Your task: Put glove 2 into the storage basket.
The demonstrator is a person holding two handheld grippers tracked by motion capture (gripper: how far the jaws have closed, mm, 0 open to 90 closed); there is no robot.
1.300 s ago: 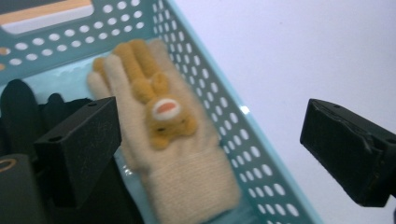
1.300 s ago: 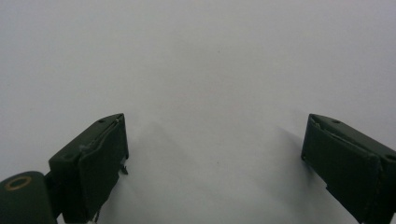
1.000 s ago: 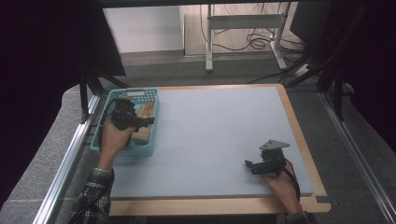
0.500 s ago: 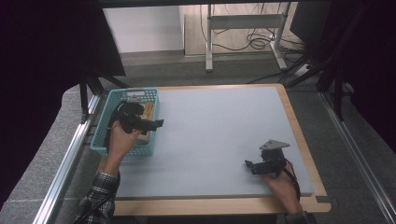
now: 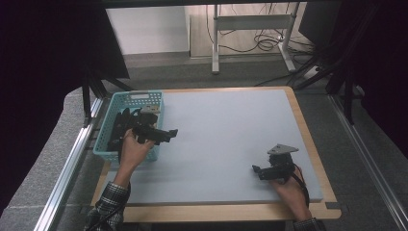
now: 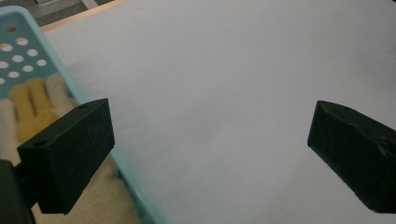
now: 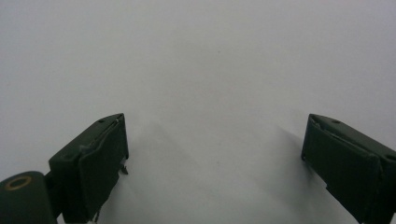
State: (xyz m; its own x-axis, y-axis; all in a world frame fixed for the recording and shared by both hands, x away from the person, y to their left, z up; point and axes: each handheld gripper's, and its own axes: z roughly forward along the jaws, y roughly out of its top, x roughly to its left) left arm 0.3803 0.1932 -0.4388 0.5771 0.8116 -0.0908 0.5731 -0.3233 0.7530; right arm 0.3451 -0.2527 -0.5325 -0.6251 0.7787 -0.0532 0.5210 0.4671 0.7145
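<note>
Jaws of the left gripper [image 5: 161, 134] gape wide and empty; it has swung out of the teal basket [image 5: 107, 150] at left-centre over the bare counter [image 5: 226, 125], nothing retrieved. Right gripper [image 5: 260, 172], lower right, rests unmoved, jaws equally wide and empty.

Teal perforated basket [image 5: 108, 147] at mat's left edge; glove [image 6: 32, 95] inside.

The dark stuff piled in the teal basket [image 5: 126, 100] is too small and murky in the high view to make out. In the left gripper view the basket is cut off at the left edge, and the yellow and cream thing [image 6: 29, 95] inside sits partly behind a jaw, so I can't tell what it is.
</note>
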